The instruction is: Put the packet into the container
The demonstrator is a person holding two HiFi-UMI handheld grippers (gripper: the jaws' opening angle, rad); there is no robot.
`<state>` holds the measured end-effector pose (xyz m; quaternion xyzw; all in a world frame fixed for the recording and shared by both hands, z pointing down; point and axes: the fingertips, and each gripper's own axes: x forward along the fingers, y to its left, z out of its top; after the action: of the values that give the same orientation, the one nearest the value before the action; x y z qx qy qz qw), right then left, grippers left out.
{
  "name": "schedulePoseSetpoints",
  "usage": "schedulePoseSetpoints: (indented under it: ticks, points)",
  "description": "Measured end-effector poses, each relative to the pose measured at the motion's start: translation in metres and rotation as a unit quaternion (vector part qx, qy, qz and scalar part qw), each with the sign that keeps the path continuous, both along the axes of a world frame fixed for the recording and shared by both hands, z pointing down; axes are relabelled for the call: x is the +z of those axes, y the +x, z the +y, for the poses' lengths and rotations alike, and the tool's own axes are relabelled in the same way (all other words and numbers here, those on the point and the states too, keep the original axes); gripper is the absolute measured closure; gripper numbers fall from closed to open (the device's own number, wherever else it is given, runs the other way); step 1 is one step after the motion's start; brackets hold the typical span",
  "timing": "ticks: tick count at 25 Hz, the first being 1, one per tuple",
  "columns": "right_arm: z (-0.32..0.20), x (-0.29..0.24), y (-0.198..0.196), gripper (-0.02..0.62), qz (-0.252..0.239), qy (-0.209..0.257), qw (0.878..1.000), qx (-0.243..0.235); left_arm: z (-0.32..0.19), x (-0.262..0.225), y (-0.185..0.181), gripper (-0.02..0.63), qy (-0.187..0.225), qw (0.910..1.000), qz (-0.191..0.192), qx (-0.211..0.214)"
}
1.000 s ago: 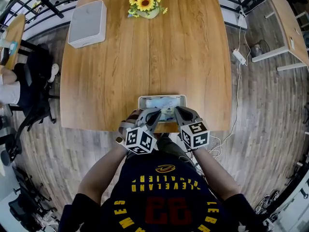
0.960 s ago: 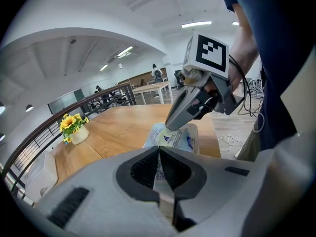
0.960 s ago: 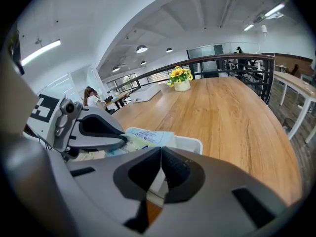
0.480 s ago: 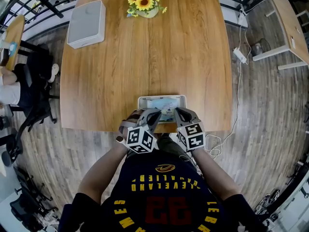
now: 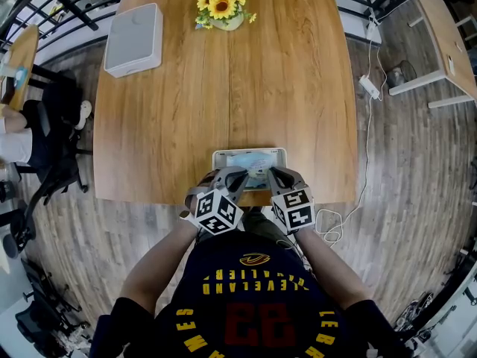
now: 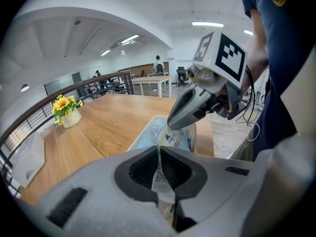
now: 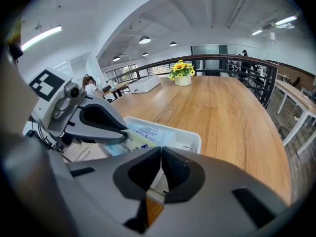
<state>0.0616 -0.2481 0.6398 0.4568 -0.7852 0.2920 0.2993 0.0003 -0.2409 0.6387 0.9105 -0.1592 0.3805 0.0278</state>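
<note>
A white container (image 5: 218,155) sits at the wooden table's near edge. A blue-and-white packet (image 5: 250,159) lies over it, partly inside. My left gripper (image 5: 240,176) pinches a thin edge of the packet (image 6: 160,179) between its pads, and its jaws are opening slightly. My right gripper (image 5: 273,174) is shut at the packet's other near corner, its tip (image 6: 173,126) resting on the packet (image 7: 145,132). A white strip shows just under its closed pads. The container's rim (image 7: 190,139) lies just past both grippers.
A vase of sunflowers (image 5: 223,6) stands at the table's far edge and a white box (image 5: 134,36) at the far left corner. A dark chair (image 5: 45,140) is left of the table. Cables and a power strip (image 5: 369,88) lie on the floor to the right.
Both grippers have drawn very slightly back toward the person, still together over the container's near edge. The packet has barely moved.
</note>
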Motion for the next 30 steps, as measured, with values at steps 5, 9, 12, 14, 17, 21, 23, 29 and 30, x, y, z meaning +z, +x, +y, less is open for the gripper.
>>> schedulePoseSetpoints:
  ticks: [5,9,12,14,17,21,23,29,30]
  points:
    - [0.000,0.001,0.001,0.581,0.016,-0.002,1.000,-0.001,-0.004,-0.003,-0.006,0.549,-0.049,0.9969,0.037,-0.049]
    - [0.000,0.001,0.001,0.580,0.016,0.000,1.000,0.006,-0.009,-0.015,-0.013,0.483,-0.061,0.9924,0.060,-0.088]
    - [0.000,-0.001,0.001,0.580,0.004,0.001,1.000,0.022,-0.014,-0.031,-0.022,0.476,-0.082,0.9827,0.099,-0.134]
    - [0.000,-0.003,0.004,0.557,-0.006,0.004,0.999,0.038,-0.020,-0.044,-0.032,0.476,-0.095,0.9723,0.128,-0.171]
    - [-0.001,-0.012,0.008,0.532,-0.022,0.014,0.998,0.061,-0.023,-0.058,-0.050,0.477,-0.118,0.9504,0.171,-0.231]
    - [0.000,-0.023,0.016,0.532,-0.034,0.023,0.996,0.081,-0.019,-0.068,-0.064,0.477,-0.149,0.9246,0.213,-0.278]
    - [0.002,-0.028,0.017,0.532,-0.043,0.024,0.995,0.088,-0.014,-0.071,-0.069,0.477,-0.157,0.9185,0.222,-0.287]
    - [0.008,-0.062,0.023,0.555,-0.079,0.067,0.987,0.124,0.003,-0.084,-0.071,0.491,-0.165,0.9154,0.248,-0.271]
    - [0.009,-0.070,0.024,0.560,-0.086,0.077,0.985,0.130,0.005,-0.087,-0.073,0.499,-0.164,0.9147,0.252,-0.269]
